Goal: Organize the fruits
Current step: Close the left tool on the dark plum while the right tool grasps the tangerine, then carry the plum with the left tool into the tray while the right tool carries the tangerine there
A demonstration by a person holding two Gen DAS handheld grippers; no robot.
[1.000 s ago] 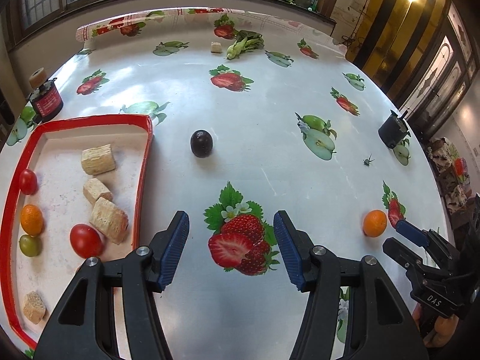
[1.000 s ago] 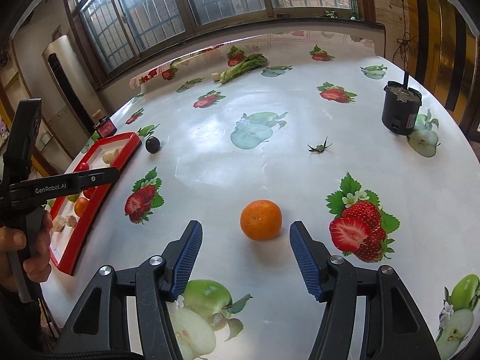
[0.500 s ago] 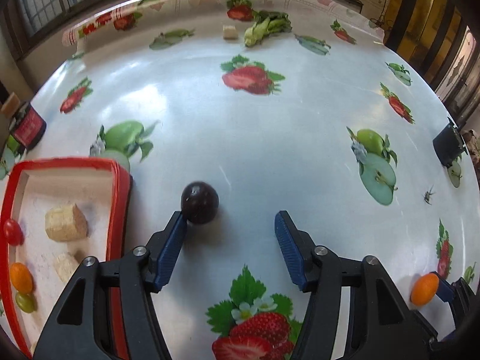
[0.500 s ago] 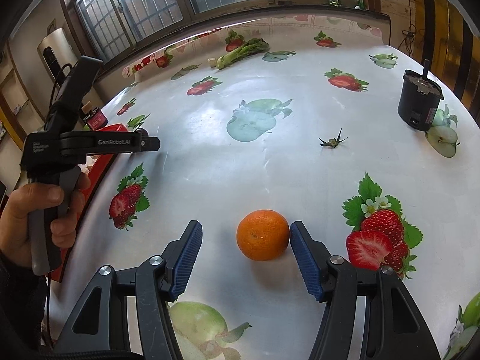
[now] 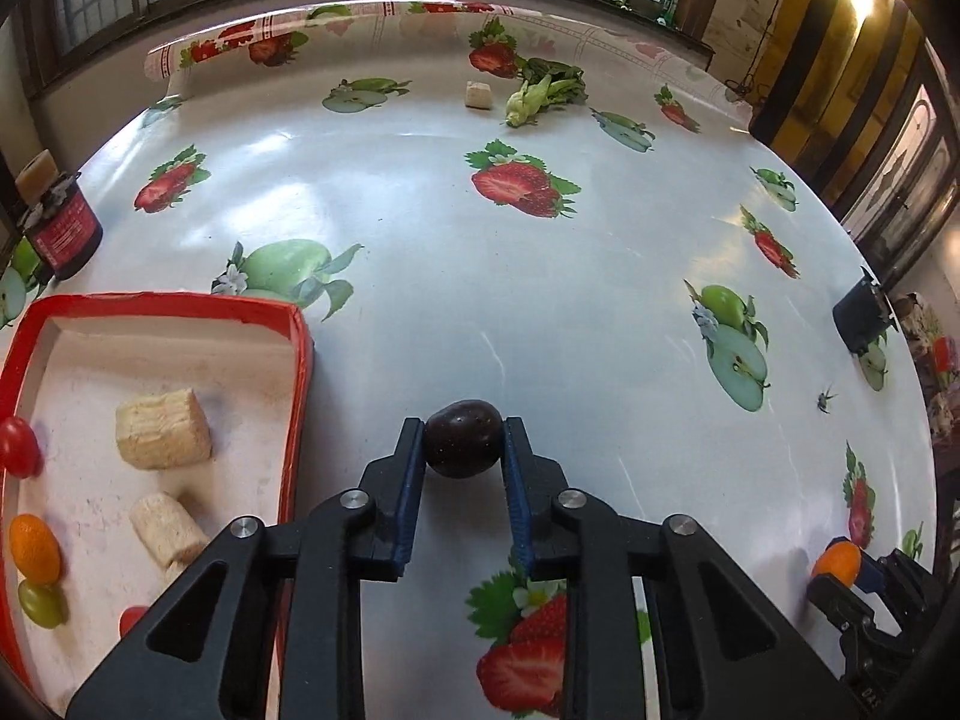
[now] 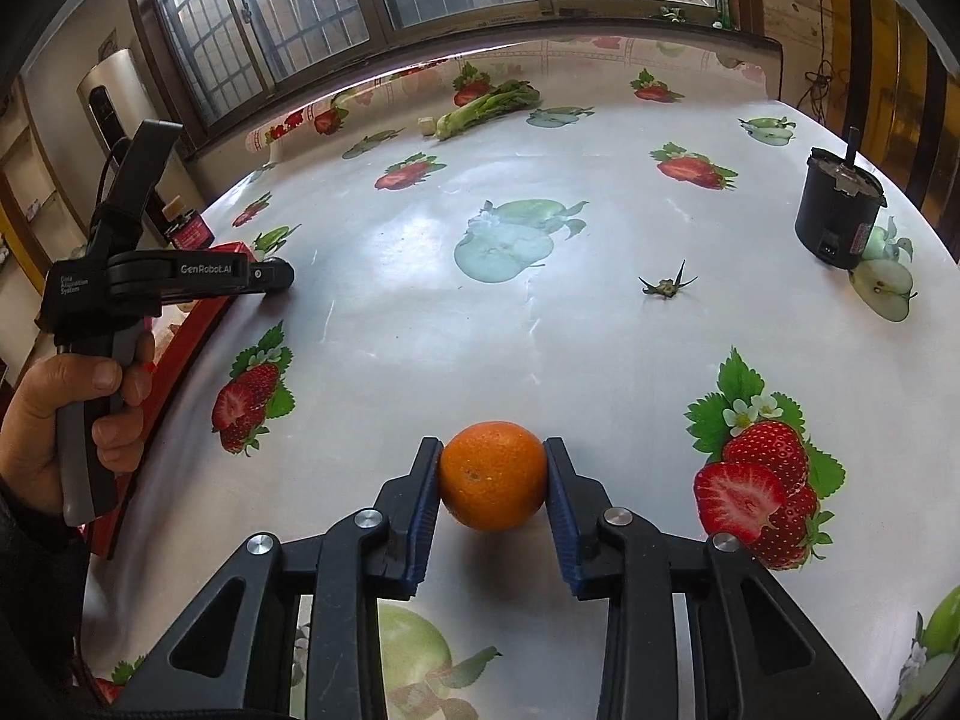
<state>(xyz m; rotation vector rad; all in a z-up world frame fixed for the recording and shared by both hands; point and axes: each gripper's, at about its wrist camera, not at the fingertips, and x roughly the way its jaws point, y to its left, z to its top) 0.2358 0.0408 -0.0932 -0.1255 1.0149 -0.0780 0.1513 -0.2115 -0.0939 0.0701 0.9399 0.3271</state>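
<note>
meanwhile the red tray (image 5: 300, 354) holds tomatoes and biscuits; left claw (image 5: 462, 441) grips plum (image 5: 463, 438), right claw (image 6: 493, 474) orange (image 6: 493, 474).

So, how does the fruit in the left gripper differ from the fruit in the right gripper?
The plum in the left gripper is dark purple and smooth; the orange in the right gripper is bright and dimpled. The plum lies beside the red tray; the orange lies far from it. The orange keeps its jaws wider apart. Both are round, rest on the table, and are pinched by jaws that have just closed.
</note>
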